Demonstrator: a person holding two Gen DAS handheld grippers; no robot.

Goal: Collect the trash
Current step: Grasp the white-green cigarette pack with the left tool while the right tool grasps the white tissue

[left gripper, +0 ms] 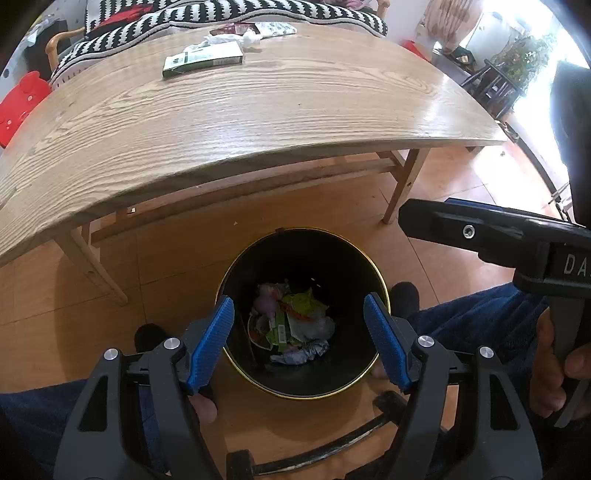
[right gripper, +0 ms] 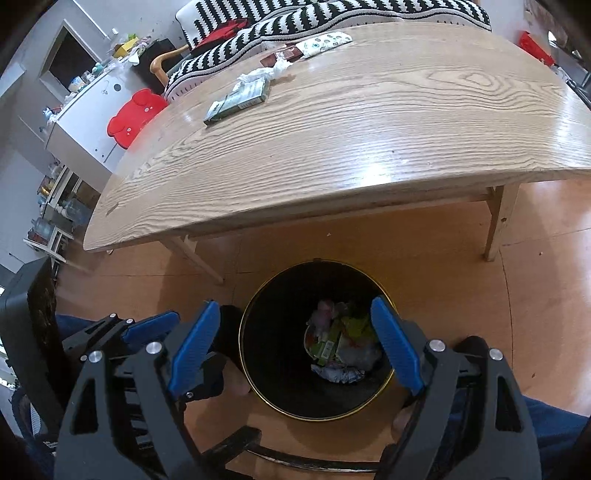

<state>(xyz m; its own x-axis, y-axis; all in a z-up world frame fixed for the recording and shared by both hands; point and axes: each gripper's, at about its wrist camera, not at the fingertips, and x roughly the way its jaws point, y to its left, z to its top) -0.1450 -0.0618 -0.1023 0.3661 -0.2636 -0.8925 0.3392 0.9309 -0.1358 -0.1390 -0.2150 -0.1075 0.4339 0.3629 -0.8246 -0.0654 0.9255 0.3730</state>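
Note:
A black round bin with a gold rim (left gripper: 258, 384) (right gripper: 258, 398) stands on the floor in front of the table, with crumpled wrappers and papers (left gripper: 291, 325) (right gripper: 340, 347) at its bottom. My left gripper (left gripper: 299, 314) hangs open above the bin, nothing between its blue pads. My right gripper (right gripper: 295, 317) is also open and empty over the bin; in the left wrist view its black body (left gripper: 498, 232) shows at the right. On the wooden table (left gripper: 258, 122) (right gripper: 369, 140) lie a green-and-white carton (left gripper: 203, 61) (right gripper: 238, 98), crumpled tissues (left gripper: 236, 37) (right gripper: 273, 70) and a printed wrapper (left gripper: 275, 28) (right gripper: 323, 42).
The table's legs (left gripper: 402, 184) (right gripper: 498, 225) stand just behind the bin. A person's blue-trousered legs (left gripper: 472, 314) flank the bin. A striped sofa (right gripper: 295, 22) and a red stool (right gripper: 135, 116) lie beyond the table. A white cabinet (right gripper: 85, 122) is at the left.

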